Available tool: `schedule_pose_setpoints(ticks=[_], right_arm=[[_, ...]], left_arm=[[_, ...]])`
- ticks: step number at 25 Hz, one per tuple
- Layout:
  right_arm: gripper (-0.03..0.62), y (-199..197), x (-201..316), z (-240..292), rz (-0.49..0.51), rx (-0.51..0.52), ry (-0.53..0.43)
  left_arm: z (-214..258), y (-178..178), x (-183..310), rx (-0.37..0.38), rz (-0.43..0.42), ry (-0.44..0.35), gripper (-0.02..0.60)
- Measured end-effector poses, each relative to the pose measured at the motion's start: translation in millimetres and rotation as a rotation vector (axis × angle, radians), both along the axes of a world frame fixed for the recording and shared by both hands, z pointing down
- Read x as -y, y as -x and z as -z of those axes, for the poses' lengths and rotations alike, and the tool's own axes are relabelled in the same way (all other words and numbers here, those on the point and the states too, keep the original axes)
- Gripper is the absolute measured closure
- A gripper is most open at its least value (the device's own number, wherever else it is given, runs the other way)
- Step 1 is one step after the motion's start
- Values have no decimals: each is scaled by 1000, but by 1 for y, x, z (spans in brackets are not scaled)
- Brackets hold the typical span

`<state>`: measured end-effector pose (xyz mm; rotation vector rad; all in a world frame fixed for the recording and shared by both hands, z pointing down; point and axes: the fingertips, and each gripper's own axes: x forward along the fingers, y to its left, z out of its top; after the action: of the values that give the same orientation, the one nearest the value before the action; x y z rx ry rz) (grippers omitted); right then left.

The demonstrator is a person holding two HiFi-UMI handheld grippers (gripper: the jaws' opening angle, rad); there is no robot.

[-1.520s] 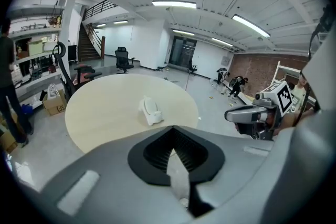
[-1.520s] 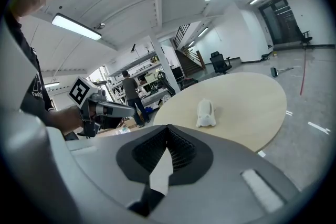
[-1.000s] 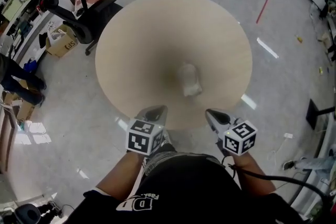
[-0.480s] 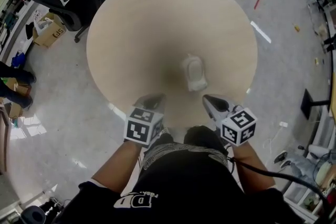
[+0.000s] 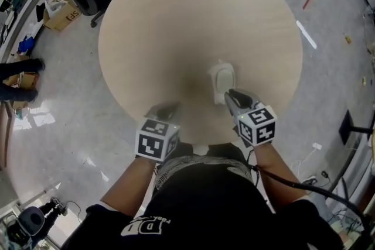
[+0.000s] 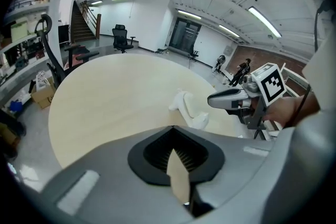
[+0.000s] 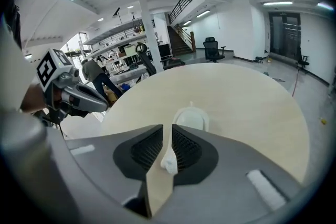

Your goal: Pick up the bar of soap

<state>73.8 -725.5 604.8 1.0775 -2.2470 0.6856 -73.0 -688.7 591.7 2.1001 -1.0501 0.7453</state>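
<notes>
pale tabletop [image 5: 176, 20] carries the bar of soap [image 5: 223, 76]; your right gripper [image 5: 229, 95], just short of the soap, has just been opening, barely spread, empty: widen it before straddling; left gripper [image 5: 166, 108] pressed together

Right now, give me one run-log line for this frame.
phase: reach | right gripper: jaws just opening, empty, tips close to bar of soap on round table | left gripper: shut, empty, near table edge

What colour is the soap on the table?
The soap is white, best seen in the head view.
</notes>
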Motion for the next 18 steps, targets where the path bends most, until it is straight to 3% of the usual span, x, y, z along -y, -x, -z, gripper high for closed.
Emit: schedule_pose_setpoints(ticks=[5, 11, 18], right_arm=[[477, -9, 20, -26, -39, -75, 28], [355, -14, 30, -48, -111, -89, 61], [310, -7, 41, -60, -149, -102, 84]], left_arm=[[-16, 2, 7, 7, 16, 22, 573], [-22, -7, 10, -3, -2, 39, 574], [-25, -1, 12, 3, -9, 41, 574]])
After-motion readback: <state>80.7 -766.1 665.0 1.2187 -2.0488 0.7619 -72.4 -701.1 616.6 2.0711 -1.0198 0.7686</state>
